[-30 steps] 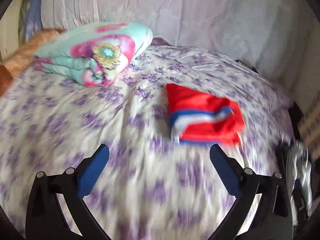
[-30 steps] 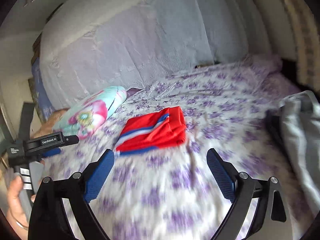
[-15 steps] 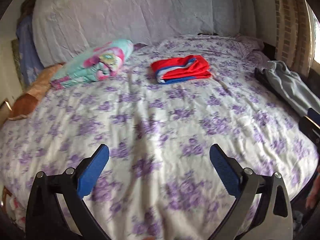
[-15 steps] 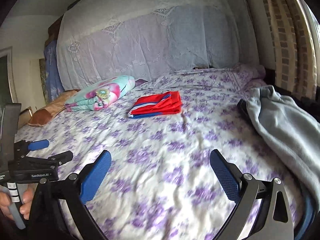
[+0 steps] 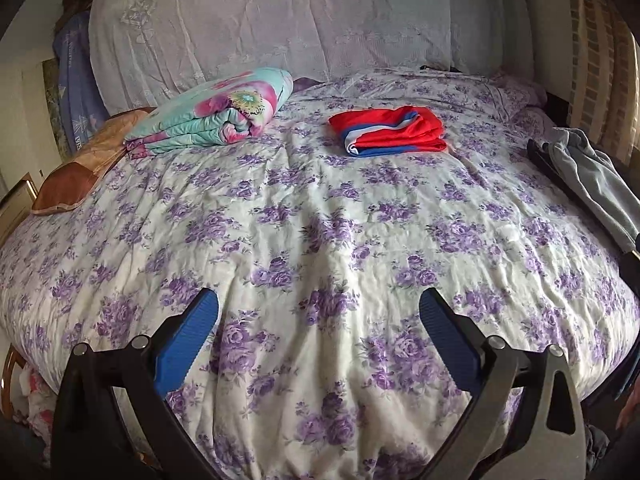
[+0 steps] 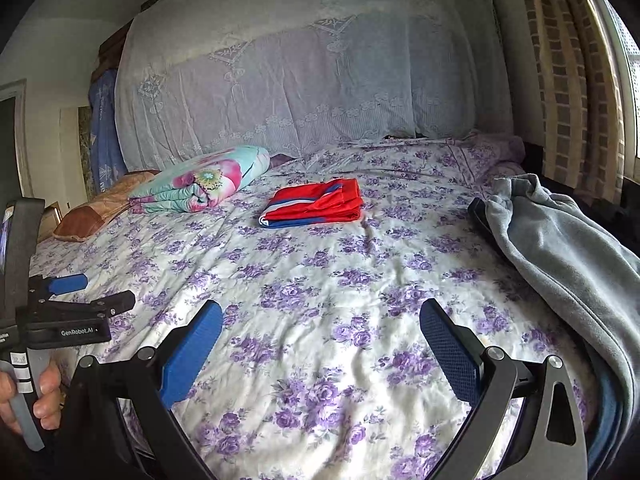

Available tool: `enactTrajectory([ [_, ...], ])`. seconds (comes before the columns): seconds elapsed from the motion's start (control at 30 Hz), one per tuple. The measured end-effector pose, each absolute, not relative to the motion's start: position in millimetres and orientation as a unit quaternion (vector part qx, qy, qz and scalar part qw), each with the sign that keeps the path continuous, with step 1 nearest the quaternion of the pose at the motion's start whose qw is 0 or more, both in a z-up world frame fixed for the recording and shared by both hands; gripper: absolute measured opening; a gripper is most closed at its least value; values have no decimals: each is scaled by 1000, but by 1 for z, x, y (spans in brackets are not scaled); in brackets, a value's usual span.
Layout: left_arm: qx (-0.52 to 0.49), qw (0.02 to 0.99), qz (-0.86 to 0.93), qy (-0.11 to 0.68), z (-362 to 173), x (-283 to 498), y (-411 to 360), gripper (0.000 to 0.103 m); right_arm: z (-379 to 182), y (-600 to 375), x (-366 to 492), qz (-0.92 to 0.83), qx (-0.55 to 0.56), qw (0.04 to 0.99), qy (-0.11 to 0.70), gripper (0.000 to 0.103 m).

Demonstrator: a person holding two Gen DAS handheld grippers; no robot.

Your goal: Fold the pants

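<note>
While both tongs hang over the near edge of the bed, neither one holds anything: the left tongs stand wide apart, and the right tongs are spread just as wide. In the right view a hand grips the handle of the left tool at the near left. The next thing to fold appears to be the grey pants, which lie unfolded on the right side of the bed, partly hanging over its right edge. Their long axis runs from near to far along that edge, a little slanted. They lie to the right of both tongs, and the right tongs are clearly nearer; the left tongs see them only at the far right border. So I judge that the right hand should reach first, going to the right. Farther away, near the middle of the bed, a red folded garment rests flat, already done as it seems. At the far left lies a rolled floral quilt, and behind everything stands the covered headboard.
</note>
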State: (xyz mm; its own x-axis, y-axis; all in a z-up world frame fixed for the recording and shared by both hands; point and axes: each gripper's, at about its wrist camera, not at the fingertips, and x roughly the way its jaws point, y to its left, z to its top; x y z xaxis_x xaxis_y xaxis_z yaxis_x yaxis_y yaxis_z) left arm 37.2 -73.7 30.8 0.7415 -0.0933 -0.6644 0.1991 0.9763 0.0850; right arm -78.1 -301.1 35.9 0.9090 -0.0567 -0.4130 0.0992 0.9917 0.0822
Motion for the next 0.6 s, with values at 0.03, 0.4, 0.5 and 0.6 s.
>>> enactTrajectory([
  [0.03,73,930,-79,351,31,37,-73,98,35,-301,-78,-39,52,975,212,100],
  [0.4,65,930,-80,352,32,40,-70,98,31,-301,-77,-39,50,974,216,100],
  [0.5,66,931,-72,352,30,41,-69,98,30,-304,-75,-42,53,973,219,100],
  [0.6,64,930,-67,357,29,44,-66,98,27,-307,-73,-43,56,972,222,100],
])
